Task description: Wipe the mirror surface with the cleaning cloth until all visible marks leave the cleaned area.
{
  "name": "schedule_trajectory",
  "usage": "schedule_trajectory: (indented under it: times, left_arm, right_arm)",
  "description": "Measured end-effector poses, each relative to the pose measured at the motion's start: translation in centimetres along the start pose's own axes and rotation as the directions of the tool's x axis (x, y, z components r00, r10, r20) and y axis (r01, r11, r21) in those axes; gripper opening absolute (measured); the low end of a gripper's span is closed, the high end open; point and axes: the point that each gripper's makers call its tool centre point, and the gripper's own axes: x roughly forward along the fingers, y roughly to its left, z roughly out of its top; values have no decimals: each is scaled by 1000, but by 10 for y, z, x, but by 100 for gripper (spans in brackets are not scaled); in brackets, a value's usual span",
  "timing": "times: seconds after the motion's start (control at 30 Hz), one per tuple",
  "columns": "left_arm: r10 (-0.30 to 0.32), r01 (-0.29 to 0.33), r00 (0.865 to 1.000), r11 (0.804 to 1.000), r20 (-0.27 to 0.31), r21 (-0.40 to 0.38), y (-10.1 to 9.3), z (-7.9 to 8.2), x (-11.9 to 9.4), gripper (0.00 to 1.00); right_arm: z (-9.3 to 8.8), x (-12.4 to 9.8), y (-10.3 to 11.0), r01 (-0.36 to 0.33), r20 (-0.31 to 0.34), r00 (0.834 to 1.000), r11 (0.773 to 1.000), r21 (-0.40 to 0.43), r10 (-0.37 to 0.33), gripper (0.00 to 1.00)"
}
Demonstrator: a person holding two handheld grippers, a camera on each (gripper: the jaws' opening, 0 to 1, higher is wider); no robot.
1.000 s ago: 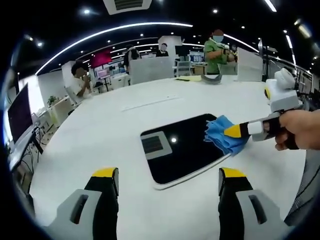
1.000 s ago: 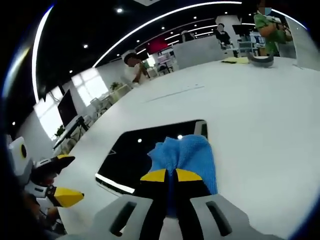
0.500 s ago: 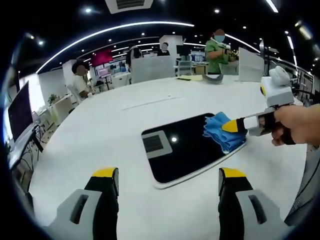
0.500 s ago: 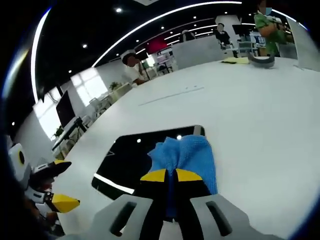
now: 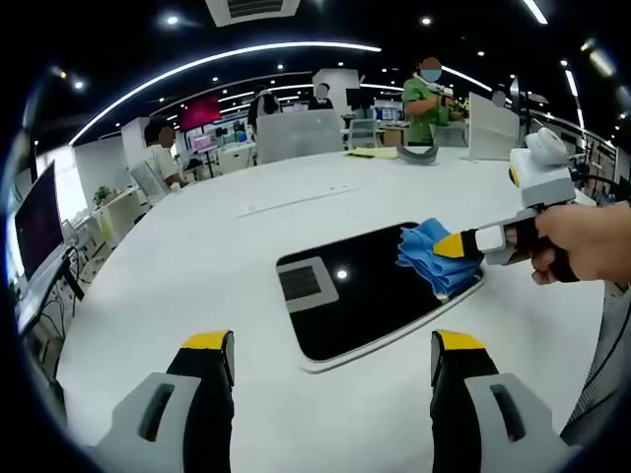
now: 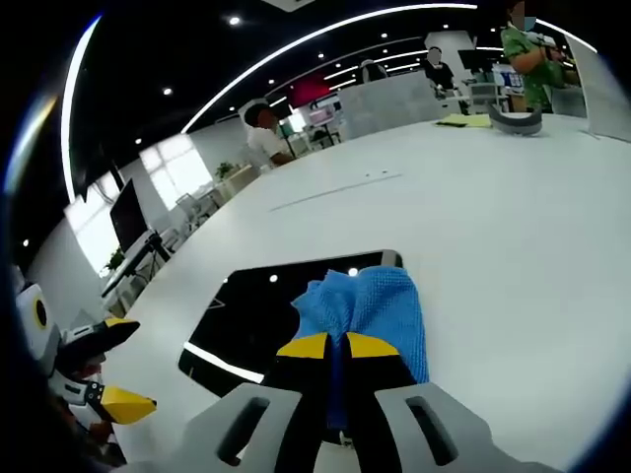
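Farther across one mirror (image 5: 360,296) now: one blue cloth (image 6: 370,310), right hand-held gripper (image 6: 335,347) clamped.

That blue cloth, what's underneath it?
The blue cloth, pinched by the right gripper, lies on one end of the dark mirror on the white table. Any marks beneath the cloth are covered.

Left gripper (image 5: 332,355): grey-white moulded jaws wearing yellow tips, black inner pads. Right gripper (image 6: 336,346): showing same yellow tips, white body, black handle section. Hand (image 5: 582,243) going bare, ungloved.
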Motion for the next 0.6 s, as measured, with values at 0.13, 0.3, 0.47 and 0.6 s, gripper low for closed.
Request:
schedule_trajectory:
  times: [0.13,0.3,0.47,0.6]
  left_arm:
    - [4,-4,1000,1000,2,-1,1,0,-1,82]
    - [5,-5,1000,1000,0,-3,2,0,0,82]
    - [7,-7,1000,1000,0,-5,2,0,-1,82]
    - [6,-6,1000,1000,-1,-6,3,0,-1,82]
  right_arm:
    - [3,3,-2,3,-4,1000,1000,-3,-3,1]
    - [7,7,-5,7,-7,1000,1000,-5,-7,1]
    - [12,13,-8,13,-10,1000,1000,-9,-13,1]
    - [15,17,-10,18,-12,1000,1000,-6,-18,1]
